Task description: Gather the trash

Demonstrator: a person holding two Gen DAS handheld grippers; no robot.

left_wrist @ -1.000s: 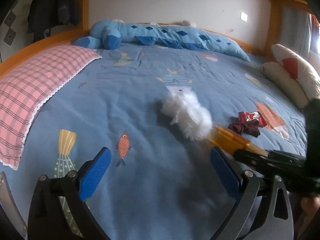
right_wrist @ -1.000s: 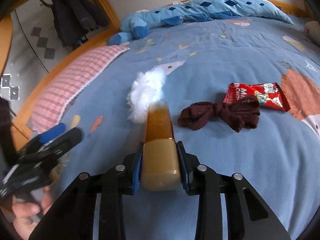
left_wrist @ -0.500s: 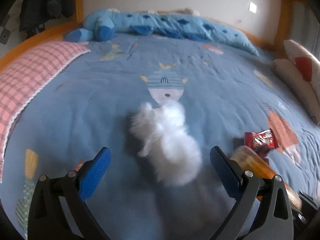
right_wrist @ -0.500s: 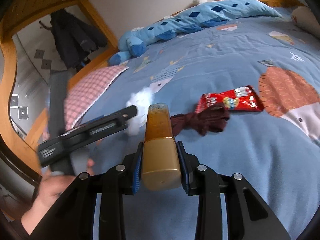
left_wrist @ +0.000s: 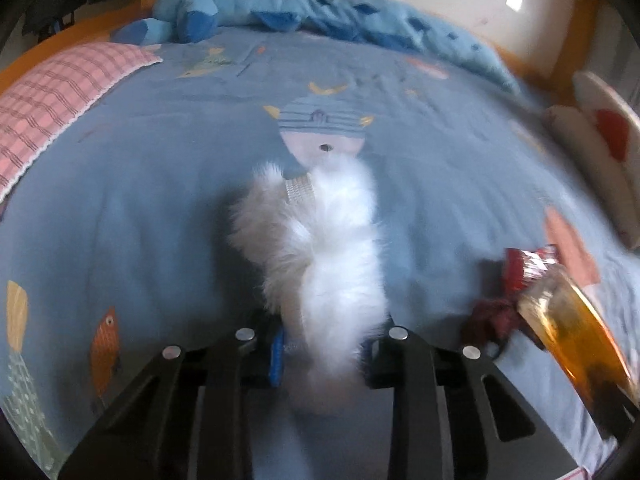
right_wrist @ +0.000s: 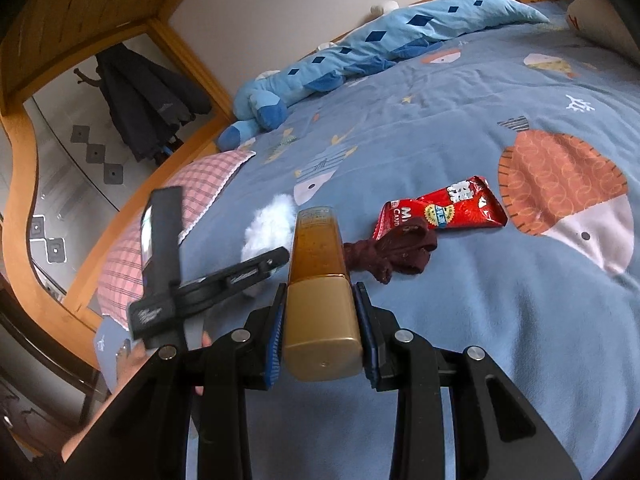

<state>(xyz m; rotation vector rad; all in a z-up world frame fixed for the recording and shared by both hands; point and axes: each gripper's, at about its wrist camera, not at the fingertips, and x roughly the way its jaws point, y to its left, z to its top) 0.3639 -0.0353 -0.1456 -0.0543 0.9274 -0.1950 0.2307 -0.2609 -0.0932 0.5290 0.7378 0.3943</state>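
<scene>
My left gripper (left_wrist: 322, 354) is shut on a white fluffy piece (left_wrist: 324, 252) lying on the blue bedspread; it also shows in the right wrist view (right_wrist: 270, 226). My right gripper (right_wrist: 322, 328) is shut on an amber bottle with a gold cap (right_wrist: 320, 264), held above the bed; the bottle shows at the right of the left wrist view (left_wrist: 568, 328). A red candy wrapper (right_wrist: 444, 210) and a dark red sock (right_wrist: 396, 254) lie just beyond the bottle. The left gripper (right_wrist: 276, 258) appears left of the bottle.
A pink checked pillow (left_wrist: 52, 100) lies at the bed's left edge. A long blue plush toy (left_wrist: 312, 12) lies along the far wall. White and red cushions (left_wrist: 600, 148) sit at the right. A wooden bed frame (right_wrist: 20, 184) borders the left side.
My left gripper moved forward over the white fluffy piece and closed on it. My right gripper kept hold of the bottle and tilted up slightly.
</scene>
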